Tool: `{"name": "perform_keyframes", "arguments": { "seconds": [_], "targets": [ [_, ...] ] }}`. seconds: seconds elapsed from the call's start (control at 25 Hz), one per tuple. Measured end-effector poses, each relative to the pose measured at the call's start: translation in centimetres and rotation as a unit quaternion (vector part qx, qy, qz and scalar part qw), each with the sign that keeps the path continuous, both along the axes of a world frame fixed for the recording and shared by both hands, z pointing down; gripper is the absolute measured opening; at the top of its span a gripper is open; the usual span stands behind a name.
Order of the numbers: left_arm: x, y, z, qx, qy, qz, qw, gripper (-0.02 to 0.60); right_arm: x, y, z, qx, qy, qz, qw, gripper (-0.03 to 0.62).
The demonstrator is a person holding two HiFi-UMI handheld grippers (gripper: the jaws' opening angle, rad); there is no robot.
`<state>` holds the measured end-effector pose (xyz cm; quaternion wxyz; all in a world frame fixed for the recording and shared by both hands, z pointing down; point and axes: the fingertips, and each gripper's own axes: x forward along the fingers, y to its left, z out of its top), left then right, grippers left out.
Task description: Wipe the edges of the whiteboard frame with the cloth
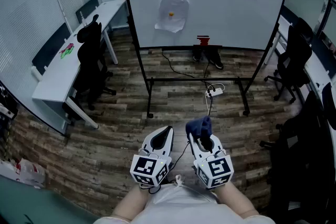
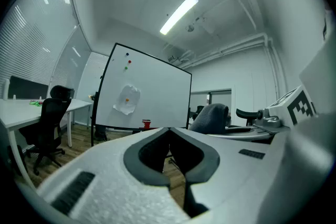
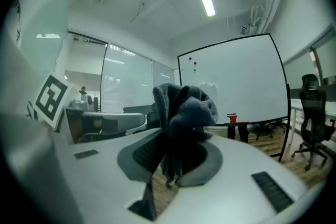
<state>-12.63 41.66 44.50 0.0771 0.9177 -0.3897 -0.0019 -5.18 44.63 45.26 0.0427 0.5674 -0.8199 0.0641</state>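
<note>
A whiteboard (image 1: 231, 2) in a black frame on a wheeled stand stands ahead of me in the head view; a crumpled white sheet (image 1: 172, 13) and small coloured magnets are stuck on it. My right gripper (image 1: 201, 131) is shut on a dark blue cloth (image 1: 199, 126), bunched up between its jaws (image 3: 184, 113). My left gripper (image 1: 166, 131) is shut with nothing in it, its jaws meeting at the tips (image 2: 169, 129). Both grippers hang low near my body, well short of the board. The whiteboard (image 3: 236, 78) also shows beyond the cloth in the right gripper view.
A white desk (image 1: 68, 65) with a black chair (image 1: 92, 60) stands at the left. More black chairs (image 1: 294, 57) line the right side. A power strip (image 1: 214, 92) with a cable lies on the wooden floor under the board. A red object (image 1: 202, 39) sits on the board's tray.
</note>
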Motion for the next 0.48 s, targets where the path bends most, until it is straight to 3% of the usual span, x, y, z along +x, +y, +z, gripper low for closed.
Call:
{"name": "perform_keyframes", "arguments": {
  "seconds": [0.48],
  "targets": [
    [0.1,-1.0,0.4,-0.004,0.003,-0.007,1.0,0.018,0.4,-1.1,0.3,-0.003,-0.01,0.009,1.0,0.066]
  ]
}}
